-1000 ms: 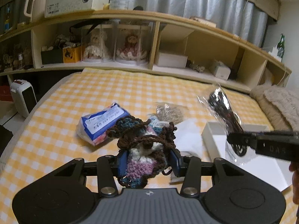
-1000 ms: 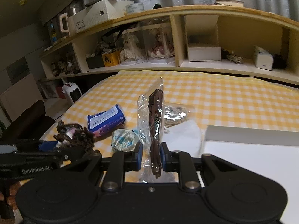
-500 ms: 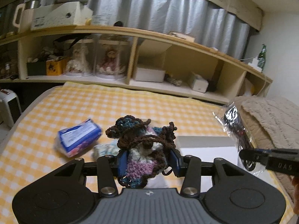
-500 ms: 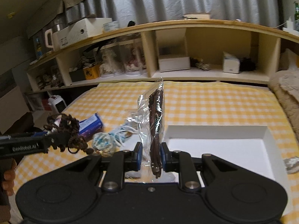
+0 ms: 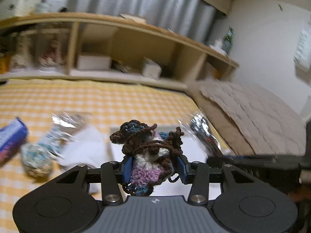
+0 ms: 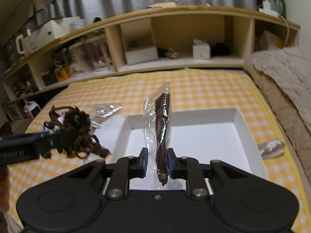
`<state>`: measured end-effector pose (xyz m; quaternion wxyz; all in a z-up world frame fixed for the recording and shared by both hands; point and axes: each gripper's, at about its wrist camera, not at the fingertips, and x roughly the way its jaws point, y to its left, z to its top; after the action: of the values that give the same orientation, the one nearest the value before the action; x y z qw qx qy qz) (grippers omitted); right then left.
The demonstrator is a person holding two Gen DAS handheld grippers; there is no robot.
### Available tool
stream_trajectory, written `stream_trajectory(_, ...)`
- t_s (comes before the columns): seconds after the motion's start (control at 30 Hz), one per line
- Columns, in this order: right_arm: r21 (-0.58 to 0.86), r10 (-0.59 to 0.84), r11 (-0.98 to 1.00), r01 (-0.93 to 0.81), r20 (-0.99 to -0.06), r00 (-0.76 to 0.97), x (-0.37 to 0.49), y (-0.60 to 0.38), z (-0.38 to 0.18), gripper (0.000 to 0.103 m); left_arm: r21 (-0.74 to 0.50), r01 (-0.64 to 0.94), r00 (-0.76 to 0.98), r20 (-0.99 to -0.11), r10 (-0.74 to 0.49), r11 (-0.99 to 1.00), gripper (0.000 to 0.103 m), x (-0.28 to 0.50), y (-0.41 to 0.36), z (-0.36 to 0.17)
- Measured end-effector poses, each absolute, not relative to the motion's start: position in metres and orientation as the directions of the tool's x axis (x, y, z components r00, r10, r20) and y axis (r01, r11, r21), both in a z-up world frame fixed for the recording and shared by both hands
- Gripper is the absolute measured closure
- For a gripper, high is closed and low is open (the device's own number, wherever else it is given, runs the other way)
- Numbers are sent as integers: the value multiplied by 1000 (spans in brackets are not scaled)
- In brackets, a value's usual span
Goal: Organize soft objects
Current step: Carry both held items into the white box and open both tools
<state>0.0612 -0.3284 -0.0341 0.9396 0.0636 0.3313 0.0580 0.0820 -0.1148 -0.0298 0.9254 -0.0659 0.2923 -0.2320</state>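
Left hand-held gripper (image 5: 154,168) is clamping a crochet piece (image 5: 149,153), blue pads (image 5: 126,167) pressing in on both sides; the yarn is bulging up above the jaws. From the right wrist view the same crochet piece (image 6: 74,130) is hanging in the air left of the box (image 6: 250,136), above the bed.

Right hand-held gripper (image 6: 156,164) is pinching a clear bag (image 6: 158,128) holding a brown cord bundle; the bag is standing upright between the jaws, over the near edge of the box. The box is white, sitting open on the yellow checked bedcover (image 6: 194,89), nothing visible inside it.

Left wrist view is motion-blurred. On the bedcover (image 5: 77,101) to the left: a blue packet (image 5: 9,137), a small wrapped bundle (image 5: 37,159), a white sheet (image 5: 85,149) and a shiny clear bag (image 5: 68,117), all lying close together. The right gripper's bag (image 5: 206,136) is showing at right, just beside the crochet piece.

A small silvery wrapper (image 6: 271,147) is lying just beside the box's right wall. A beige blanket (image 6: 285,81) is running along the right side of the bed. A wooden shelf (image 6: 175,36) is lining the far edge.
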Motion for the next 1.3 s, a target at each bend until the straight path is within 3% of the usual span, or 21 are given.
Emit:
stream_trajectory(0.43, 159, 156, 986, -58, -729, 667, 74, -332, -64, 82, -235, 488, 553, -662, -506, 841, 55, 96, -147, -110)
stream_trajectory(0.67, 163, 167, 985, -64, -769, 617, 80, -326, -76, 81, -210, 504, 544, -676, -497, 838, 37, 98, -145, -120)
stream_trajectory(0.77, 172, 173, 983, -60, -775, 608, 83, -324, -79, 81, -212, 506, 549, -669, -502, 836, 36, 97, -143, -115)
stream_trajectory(0.83, 177, 178, 982, -61, -779, 601, 84, -322, -82, 78, -203, 506, 552, -670, -496, 838, 36, 94, -144, -112)
stream_trajectory(0.9, 166, 159, 985, -43, -790, 592, 86, -320, -85, 69, -190, 504, 553, -679, -483, 843, 36, 92, -145, -111)
stream_trajectory(1.0, 119, 104, 993, -14, -801, 589, 86, -320, -86, 41, -168, 500, 552, -694, -462, 849, 35, 90, -145, -111)
stream_trajectory(1.3, 131, 78, 990, 44, -791, 607, 75, -335, -80, 36, -167, 477, 544, -715, -439, 863, 26, 90, -139, -109)
